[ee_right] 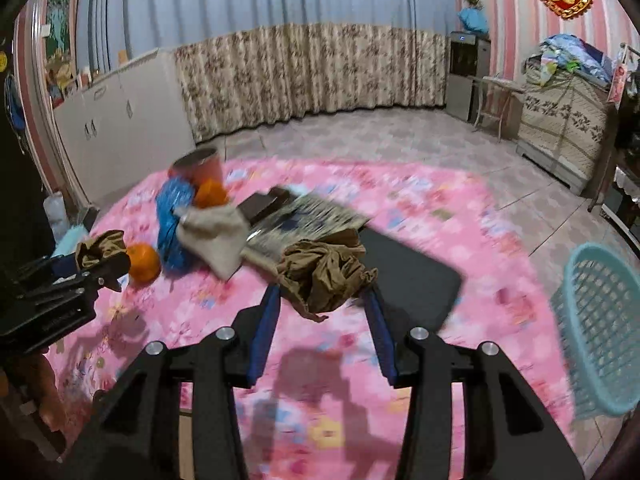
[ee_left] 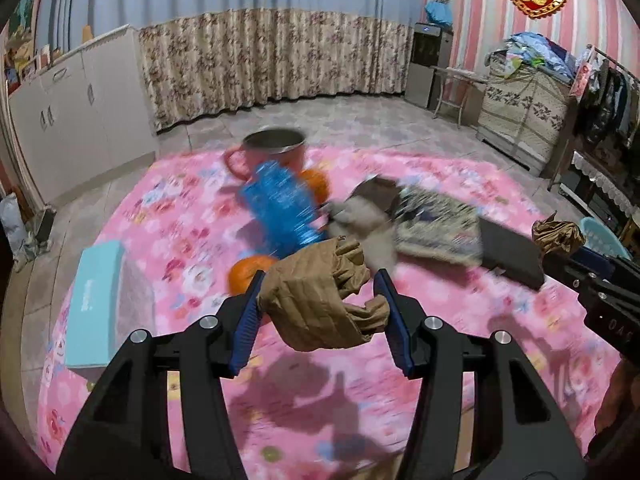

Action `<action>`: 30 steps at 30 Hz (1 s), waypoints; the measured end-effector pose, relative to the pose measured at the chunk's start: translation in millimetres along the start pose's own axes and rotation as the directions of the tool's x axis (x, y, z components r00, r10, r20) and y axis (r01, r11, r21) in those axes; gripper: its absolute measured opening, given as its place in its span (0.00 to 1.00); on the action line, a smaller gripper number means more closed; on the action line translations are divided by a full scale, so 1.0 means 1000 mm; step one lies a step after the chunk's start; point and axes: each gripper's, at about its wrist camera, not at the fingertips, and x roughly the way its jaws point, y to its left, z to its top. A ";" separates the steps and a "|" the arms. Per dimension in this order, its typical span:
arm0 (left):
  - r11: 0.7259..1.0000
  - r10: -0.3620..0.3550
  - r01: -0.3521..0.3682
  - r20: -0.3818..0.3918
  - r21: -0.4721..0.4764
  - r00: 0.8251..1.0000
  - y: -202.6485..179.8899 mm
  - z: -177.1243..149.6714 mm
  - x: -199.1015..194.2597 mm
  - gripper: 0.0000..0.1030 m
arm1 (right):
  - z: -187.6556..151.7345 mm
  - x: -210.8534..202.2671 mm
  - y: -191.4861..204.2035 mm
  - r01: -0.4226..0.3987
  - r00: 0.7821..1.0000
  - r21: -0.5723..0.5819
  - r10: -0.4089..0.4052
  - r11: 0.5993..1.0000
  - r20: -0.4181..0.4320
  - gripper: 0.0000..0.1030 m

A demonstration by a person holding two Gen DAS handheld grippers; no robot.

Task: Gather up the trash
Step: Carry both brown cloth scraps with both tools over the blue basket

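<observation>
Two claws each carry trash above the pink floral tablecloth (ee_right: 400,208). Left claw (ee_left: 320,300) pinches a crumpled brown paper wad (ee_left: 320,300); right claw (ee_right: 324,300) clamps a darker crumpled brown paper scrap (ee_right: 324,272). Neither is binned yet. Right of the right claw, the turquoise plastic lattice basket (ee_right: 600,332) shows no contents from here. Beyond both, a salmon-pink metal pot (ee_left: 276,148); its inside is unclear.

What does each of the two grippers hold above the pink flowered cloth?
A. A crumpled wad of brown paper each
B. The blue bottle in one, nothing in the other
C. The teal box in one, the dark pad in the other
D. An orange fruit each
A. The left gripper is closed on a crumpled brown paper wad, and the right gripper clamps another brown paper wad.
</observation>
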 end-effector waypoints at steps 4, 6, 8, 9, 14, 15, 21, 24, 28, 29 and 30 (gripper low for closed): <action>0.998 -0.043 0.041 0.049 0.039 0.998 -0.047 0.019 -0.009 0.52 | 0.011 -0.017 -0.043 0.017 0.999 0.041 -0.019 0.999 0.040 0.42; 0.997 -0.058 0.054 0.068 0.060 0.996 -0.070 0.026 -0.008 0.52 | 0.015 -0.026 -0.067 0.028 0.998 0.073 -0.032 0.997 0.056 0.42; 0.994 -0.091 0.085 0.080 0.073 0.993 -0.095 0.033 -0.007 0.52 | 0.017 -0.032 -0.089 0.059 0.996 0.082 -0.064 0.995 0.056 0.42; 0.991 -0.109 0.102 0.082 0.081 0.991 -0.109 0.036 -0.004 0.52 | 0.017 -0.034 -0.098 0.076 0.995 0.086 -0.082 0.993 0.058 0.42; 0.973 -0.190 0.177 0.079 0.146 0.979 -0.179 0.042 0.008 0.52 | 0.009 -0.053 -0.173 0.185 0.979 0.176 -0.197 0.967 0.050 0.42; 0.968 -0.207 0.194 0.075 0.159 0.975 -0.195 0.041 0.012 0.52 | 0.006 -0.056 -0.186 0.203 0.976 0.192 -0.215 0.960 0.044 0.42; 0.940 -0.283 0.263 0.064 0.218 0.957 -0.266 0.037 0.024 0.52 | -0.013 -0.073 -0.255 0.285 0.952 0.282 -0.305 0.916 0.029 0.42; 0.919 -0.324 0.304 0.042 0.250 0.945 -0.300 0.036 0.028 0.52 | -0.020 -0.079 -0.280 0.314 0.940 0.316 -0.339 0.895 0.027 0.42; 0.887 -0.384 0.368 0.003 0.279 0.923 -0.341 0.034 0.035 0.52 | -0.027 -0.079 -0.304 0.343 0.930 0.355 -0.368 0.870 0.002 0.42; 0.881 -0.392 0.377 -0.005 0.285 0.920 -0.349 0.034 0.037 0.52 | -0.029 -0.080 -0.309 0.353 0.926 0.362 -0.378 0.863 -0.003 0.42; 0.875 -0.399 0.385 -0.014 0.293 0.917 -0.358 0.033 0.039 0.52 | -0.031 -0.081 -0.309 0.361 0.923 0.366 -0.386 0.858 -0.004 0.42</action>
